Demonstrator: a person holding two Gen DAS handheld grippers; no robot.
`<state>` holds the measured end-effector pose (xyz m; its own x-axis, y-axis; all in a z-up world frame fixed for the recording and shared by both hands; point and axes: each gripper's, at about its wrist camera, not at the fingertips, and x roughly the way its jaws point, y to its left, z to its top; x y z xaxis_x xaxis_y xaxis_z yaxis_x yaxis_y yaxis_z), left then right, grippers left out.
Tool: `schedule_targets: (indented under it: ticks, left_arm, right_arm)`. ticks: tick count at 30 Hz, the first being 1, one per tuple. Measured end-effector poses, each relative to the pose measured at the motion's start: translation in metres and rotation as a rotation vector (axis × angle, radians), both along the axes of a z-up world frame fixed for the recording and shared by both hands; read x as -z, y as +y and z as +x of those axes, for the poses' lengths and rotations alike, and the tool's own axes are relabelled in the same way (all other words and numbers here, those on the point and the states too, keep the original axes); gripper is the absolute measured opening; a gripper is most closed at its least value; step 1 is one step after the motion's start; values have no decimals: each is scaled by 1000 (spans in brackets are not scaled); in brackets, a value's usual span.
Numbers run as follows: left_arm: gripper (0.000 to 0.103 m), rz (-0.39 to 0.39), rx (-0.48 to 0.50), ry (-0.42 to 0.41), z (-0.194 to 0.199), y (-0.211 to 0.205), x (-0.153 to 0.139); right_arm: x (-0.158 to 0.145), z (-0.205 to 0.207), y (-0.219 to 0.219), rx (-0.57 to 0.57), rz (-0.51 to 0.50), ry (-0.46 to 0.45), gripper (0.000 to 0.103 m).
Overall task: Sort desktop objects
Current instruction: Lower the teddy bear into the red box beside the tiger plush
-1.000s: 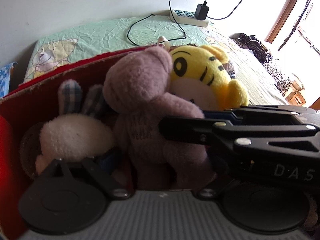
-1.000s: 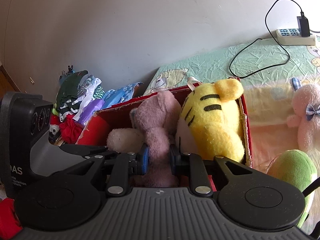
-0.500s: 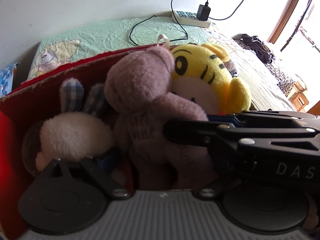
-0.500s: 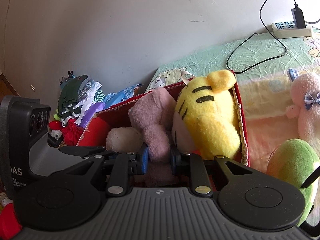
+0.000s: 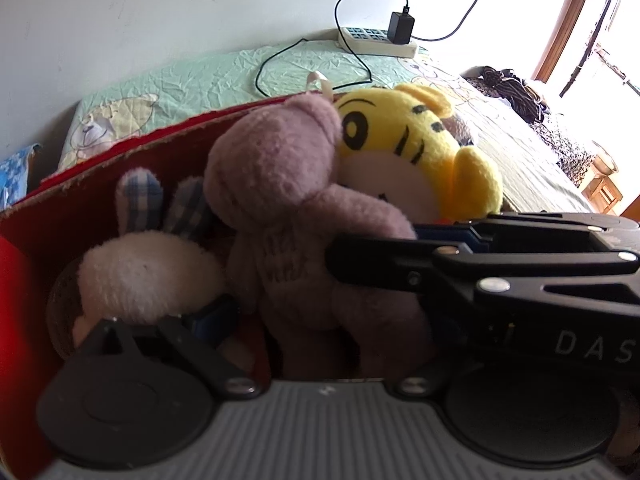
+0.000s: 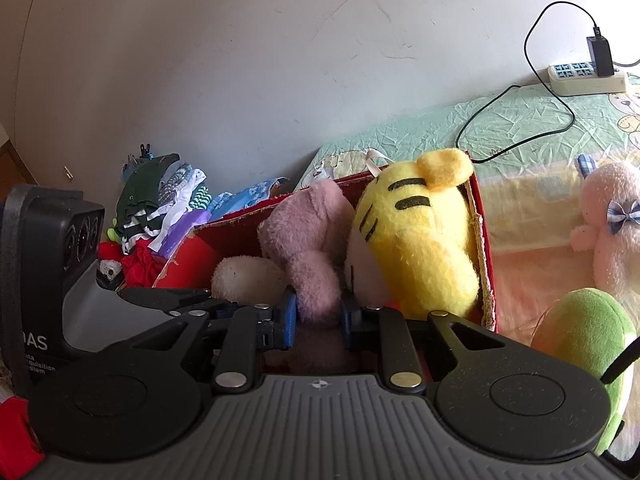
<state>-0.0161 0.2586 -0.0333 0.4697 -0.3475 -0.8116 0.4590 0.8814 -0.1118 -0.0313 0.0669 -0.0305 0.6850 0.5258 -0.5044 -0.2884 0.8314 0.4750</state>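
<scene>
A bed (image 6: 532, 136) in a crumpled green sheet runs along the wall and carries everything; the red box (image 6: 486, 248) sits on it and serves as landmark. Beyond the box, against the wall, lies a white power strip (image 6: 586, 78) with a black charger plugged in and its cable looping over the sheet; to the box's left in the right wrist view is a heap of folded clothes (image 6: 160, 208).

Inside the box, at its right end, leans the yellow tiger (image 6: 416, 248), largest of the toys, its striped head rising above the rim; pressed against it toward the middle of the box stands the mauve bear (image 5: 280, 216), upright; left of the bear, lower in the box, lies the white rabbit (image 5: 144, 268) with checked ears. Outside the box to its right, on the bed, sit a pink plush with a checked bow (image 6: 612, 224) and, nearer the camera, a green plush (image 6: 580, 328).

The right tongs (image 6: 318, 318) are clenched on the mauve bear's arm, the blue pads squeezing it from either side, just at the box's near edge; the left tongs (image 5: 256, 316) reach into the box beside the bear and the rabbit, one finger hidden behind the right tool, so whether they are released or clenched cannot be told.
</scene>
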Motion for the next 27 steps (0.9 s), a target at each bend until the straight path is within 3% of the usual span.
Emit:
schedule_targets:
  ticks: [27]
  left_arm:
    - [101, 0, 20, -46, -6, -2, 1]
  right_arm:
    - [2, -6, 0, 0, -7, -52, 20]
